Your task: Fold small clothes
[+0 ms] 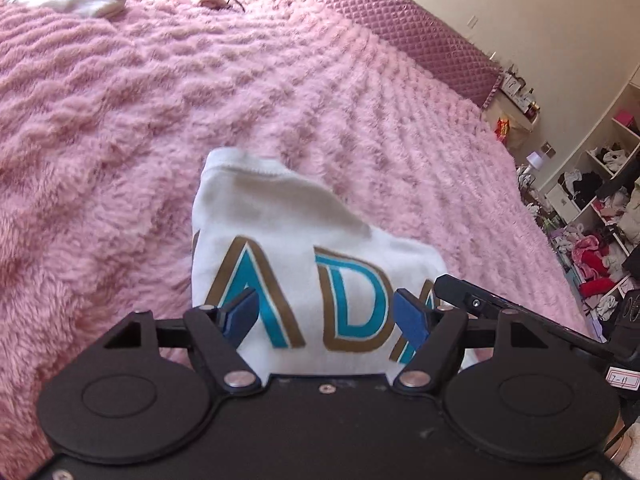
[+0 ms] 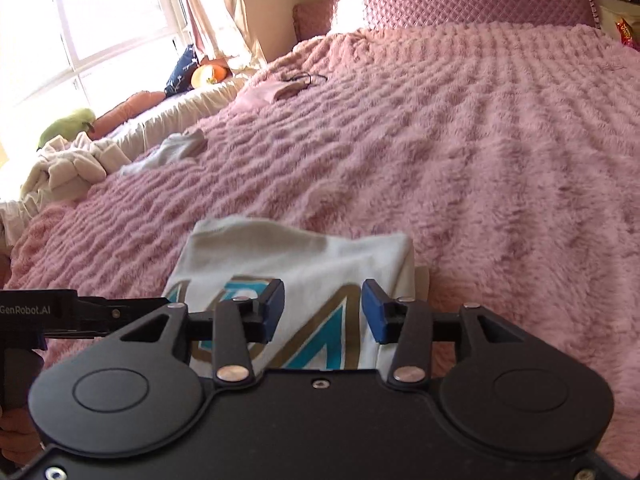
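White lettered garment (image 1: 280, 248) lies folded on pink bed (image 1: 200, 100), near edge. Left gripper (image 1: 326, 314) and right gripper (image 2: 323, 312) both spread above it, holding nothing. Fold looks nearly finished; next likely a final tuck or another piece.

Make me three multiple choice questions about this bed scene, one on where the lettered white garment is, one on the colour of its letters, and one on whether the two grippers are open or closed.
1. Where does the white garment lie?
A. on the pink fluffy blanket
B. on a shelf
C. on the floor

2. What colours are its printed letters?
A. red with black outline
B. teal with brown-gold outline
C. plain yellow

3. How do the left gripper and right gripper stand?
A. both clamped on cloth
B. one open, one shut
C. both open

Answers: 1 A, blanket pile shows on every visible side of the garment. 2 B, teal fill and brown-gold edging are plain in both wrist views. 3 C, a wide gap separates each pair of blue pads, with the cloth showing between them.
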`<state>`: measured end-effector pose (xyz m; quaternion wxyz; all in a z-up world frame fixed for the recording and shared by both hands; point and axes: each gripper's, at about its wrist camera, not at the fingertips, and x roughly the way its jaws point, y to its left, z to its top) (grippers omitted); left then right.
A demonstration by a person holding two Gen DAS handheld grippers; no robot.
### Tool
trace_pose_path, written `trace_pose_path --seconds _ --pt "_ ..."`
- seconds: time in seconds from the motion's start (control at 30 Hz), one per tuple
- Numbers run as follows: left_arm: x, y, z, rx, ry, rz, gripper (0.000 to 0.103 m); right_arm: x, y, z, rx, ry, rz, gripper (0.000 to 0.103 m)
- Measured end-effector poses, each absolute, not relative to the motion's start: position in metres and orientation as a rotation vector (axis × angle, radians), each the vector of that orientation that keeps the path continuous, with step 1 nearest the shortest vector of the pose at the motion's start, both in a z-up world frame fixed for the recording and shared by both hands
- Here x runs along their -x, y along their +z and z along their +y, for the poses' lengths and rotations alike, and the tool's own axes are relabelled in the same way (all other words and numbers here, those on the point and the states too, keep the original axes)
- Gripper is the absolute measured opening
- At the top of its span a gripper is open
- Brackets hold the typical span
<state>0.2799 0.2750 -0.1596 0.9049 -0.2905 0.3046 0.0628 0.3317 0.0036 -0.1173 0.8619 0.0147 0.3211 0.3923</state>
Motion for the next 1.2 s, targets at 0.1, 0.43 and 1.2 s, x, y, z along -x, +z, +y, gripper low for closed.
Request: trace_pose_path --seconds 0.1,0.43,1.2 --pt "-0.299 -0.164 0.28 0.58 0.154 0.661 0.08 -0.35 -0.121 0.014 -0.02 0.791 0.723 0.046" --pt "-0.293 -0.16 0.286 0.7 0.155 0.731 0.081 -0.349 -0.108 0.013 0.0 0.758 0.787 0.049" --pt "-0.04 -0.028 0.118 0.446 0.234 0.728 0.103 -0.128 0.002 -0.125 0.059 0.733 0.736 0.103"
